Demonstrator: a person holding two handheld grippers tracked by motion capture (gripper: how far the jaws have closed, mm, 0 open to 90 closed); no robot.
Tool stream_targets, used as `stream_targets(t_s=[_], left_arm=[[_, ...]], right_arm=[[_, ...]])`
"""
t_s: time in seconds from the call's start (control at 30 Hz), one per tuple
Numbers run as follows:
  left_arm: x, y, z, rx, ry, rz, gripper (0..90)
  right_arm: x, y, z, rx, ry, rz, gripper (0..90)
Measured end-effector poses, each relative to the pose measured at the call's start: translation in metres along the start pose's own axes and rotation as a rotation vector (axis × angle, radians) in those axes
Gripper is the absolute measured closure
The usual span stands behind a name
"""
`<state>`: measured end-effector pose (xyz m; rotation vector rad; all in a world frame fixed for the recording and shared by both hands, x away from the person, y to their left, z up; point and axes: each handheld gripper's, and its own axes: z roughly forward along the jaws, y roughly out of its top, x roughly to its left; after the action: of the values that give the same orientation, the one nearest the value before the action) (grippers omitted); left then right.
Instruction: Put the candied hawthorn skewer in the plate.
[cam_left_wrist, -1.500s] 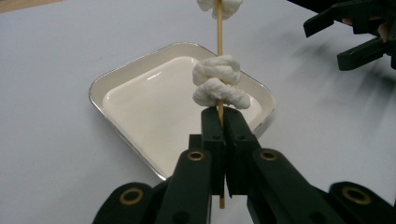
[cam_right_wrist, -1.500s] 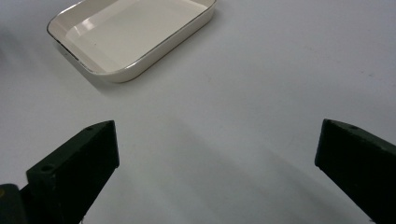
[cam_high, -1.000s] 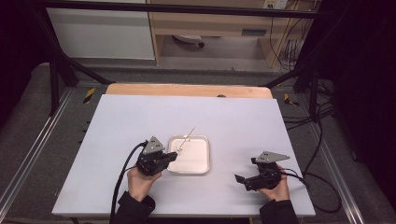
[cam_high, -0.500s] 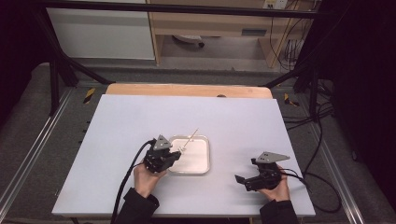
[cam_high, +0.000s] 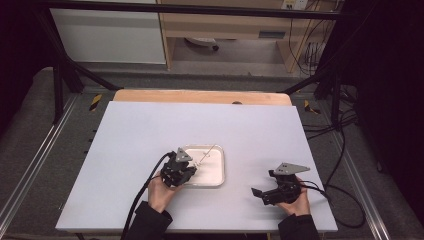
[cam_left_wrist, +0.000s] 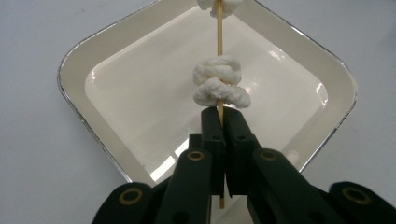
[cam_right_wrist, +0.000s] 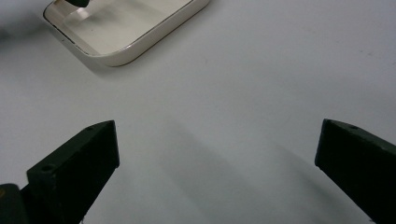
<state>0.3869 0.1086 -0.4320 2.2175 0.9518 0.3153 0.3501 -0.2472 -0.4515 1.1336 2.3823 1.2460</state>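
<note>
Glossy cream tray (cam_left_wrist: 116, 88) with a bright metallic rim lay beneath the matt black plastic left gripper (cam_left_wrist: 219, 122). The thin skewer (cam_left_wrist: 218, 32) between its jaws looked wooden, its white lumps (cam_left_wrist: 219, 86) soft and rough. The table (cam_right_wrist: 261, 79) appeared smooth and matt.

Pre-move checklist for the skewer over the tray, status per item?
1. Left gripper shut on the skewer: ok.
2. White pieces threaded on the skewer: ok.
3. Skewer over the tray: ok.
4. Skewer tip touching the tray floor: cannot tell.
5. Right gripper open, holding nothing, above bare table: ok.
6. Tray flat on the table, apart from the right gripper: ok.
</note>
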Motion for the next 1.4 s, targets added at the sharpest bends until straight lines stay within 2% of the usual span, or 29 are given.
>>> stream_targets(t_s=[0.2, 0.47, 0.63, 0.77, 0.97, 1.07, 1.17, 1.27, 1.4], left_arm=[[-0.001, 0.000, 0.006, 0.037, 0.010, -0.014, 87.8], [0.000, 0.000, 0.009, 0.054, 0.009, -0.020, 87.1], [0.001, 0.001, 0.006, 0.059, 0.010, -0.016, 81.1], [0.004, 0.002, -0.001, 0.035, -0.005, -0.007, 70.7], [0.005, -0.003, -0.021, -0.036, -0.026, 0.013, 49.9], [0.007, -0.010, -0.030, -0.053, -0.030, 0.024, 36.7], [0.009, -0.019, -0.040, -0.078, -0.035, 0.046, 27.3], [0.012, -0.032, -0.050, -0.113, -0.047, 0.038, 20.8], [0.020, -0.053, -0.061, -0.158, -0.044, 0.018, 16.5]], right_arm=[[0.000, 0.000, 0.001, 0.004, 0.005, 0.002, 0.4], [0.000, 0.000, 0.002, 0.008, 0.004, -0.001, 0.4], [0.000, 0.000, 0.002, 0.008, 0.006, 0.002, 0.4], [0.000, 0.000, 0.001, 0.011, 0.005, 0.003, 0.4], [0.000, 0.000, 0.000, 0.004, 0.002, 0.006, 0.4], [0.000, 0.000, -0.001, 0.004, 0.002, 0.007, 0.4], [0.000, 0.000, -0.001, 0.008, 0.001, 0.008, 0.4], [0.000, 0.000, -0.001, 0.006, 0.000, 0.006, 0.4], [0.000, -0.001, -0.001, 0.009, -0.001, 0.007, 0.3]])
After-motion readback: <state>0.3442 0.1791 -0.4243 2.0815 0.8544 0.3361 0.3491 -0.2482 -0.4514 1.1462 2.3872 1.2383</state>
